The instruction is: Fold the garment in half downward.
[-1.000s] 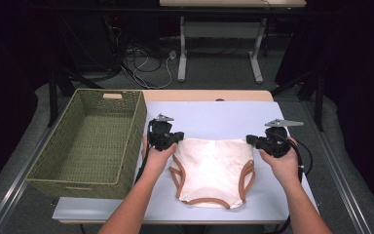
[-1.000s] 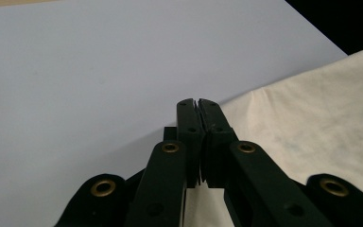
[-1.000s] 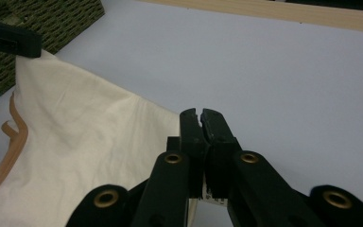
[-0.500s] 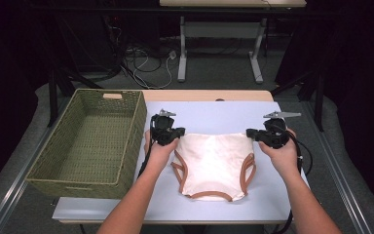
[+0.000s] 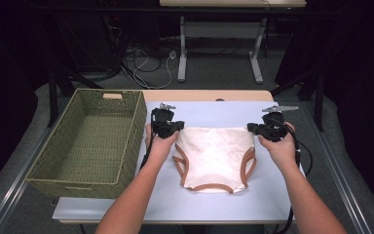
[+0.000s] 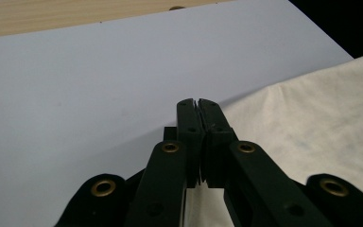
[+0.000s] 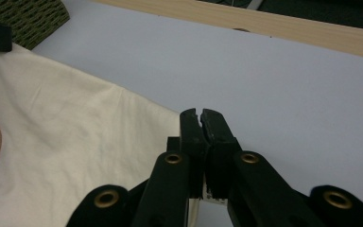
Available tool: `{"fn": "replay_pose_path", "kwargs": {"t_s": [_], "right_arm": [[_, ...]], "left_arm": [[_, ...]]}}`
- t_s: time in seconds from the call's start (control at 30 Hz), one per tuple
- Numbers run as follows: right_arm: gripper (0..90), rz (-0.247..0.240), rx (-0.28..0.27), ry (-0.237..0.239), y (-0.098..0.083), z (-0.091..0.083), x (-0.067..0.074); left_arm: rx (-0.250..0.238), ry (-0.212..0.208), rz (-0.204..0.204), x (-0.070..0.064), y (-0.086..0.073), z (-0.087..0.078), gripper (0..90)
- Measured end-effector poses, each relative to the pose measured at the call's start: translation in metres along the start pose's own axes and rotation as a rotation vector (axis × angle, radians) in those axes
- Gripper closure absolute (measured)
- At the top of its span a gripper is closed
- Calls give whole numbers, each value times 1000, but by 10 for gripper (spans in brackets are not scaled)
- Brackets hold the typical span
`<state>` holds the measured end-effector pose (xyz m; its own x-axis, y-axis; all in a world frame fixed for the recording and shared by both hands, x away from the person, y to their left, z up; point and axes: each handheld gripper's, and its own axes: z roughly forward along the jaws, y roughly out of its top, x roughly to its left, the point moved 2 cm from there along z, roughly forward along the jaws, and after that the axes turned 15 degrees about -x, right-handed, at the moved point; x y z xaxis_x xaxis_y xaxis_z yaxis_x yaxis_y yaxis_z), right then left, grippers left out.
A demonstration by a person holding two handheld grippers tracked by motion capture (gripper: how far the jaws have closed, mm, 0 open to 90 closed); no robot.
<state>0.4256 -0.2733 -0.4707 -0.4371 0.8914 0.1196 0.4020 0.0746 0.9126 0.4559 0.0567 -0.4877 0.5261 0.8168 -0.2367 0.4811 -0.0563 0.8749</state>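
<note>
Left hand-held gripper (image 5: 177,127) is clamped tight on the top left corner of the cream garment (image 5: 214,157), and the right hand-held gripper (image 5: 253,128) pinches the top right corner the same way. The cloth is stretched out between them, its brown-trimmed lower part lying flat on the light blue desk (image 5: 126,204). Green woven basket (image 5: 90,141) sits just left of it.

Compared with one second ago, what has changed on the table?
Both tongs, left and right, shut on the top corners of the cream garment with brown trim, moved toward the far edge, dragging it along. The green woven basket and white table stayed put.
</note>
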Motion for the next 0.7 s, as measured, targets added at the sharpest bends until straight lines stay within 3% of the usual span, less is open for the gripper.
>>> {"fn": "replay_pose_path", "kwargs": {"t_s": [0.1, 0.7], "right_arm": [[880, -19, 10, -9, 0, 4, 0], [880, -18, 20, -44, -9, 34, -2]], "left_arm": [[7, 3, 6, 2, -1, 3, 884], [27, 43, -6, 13, -8, 20, 885]]}}
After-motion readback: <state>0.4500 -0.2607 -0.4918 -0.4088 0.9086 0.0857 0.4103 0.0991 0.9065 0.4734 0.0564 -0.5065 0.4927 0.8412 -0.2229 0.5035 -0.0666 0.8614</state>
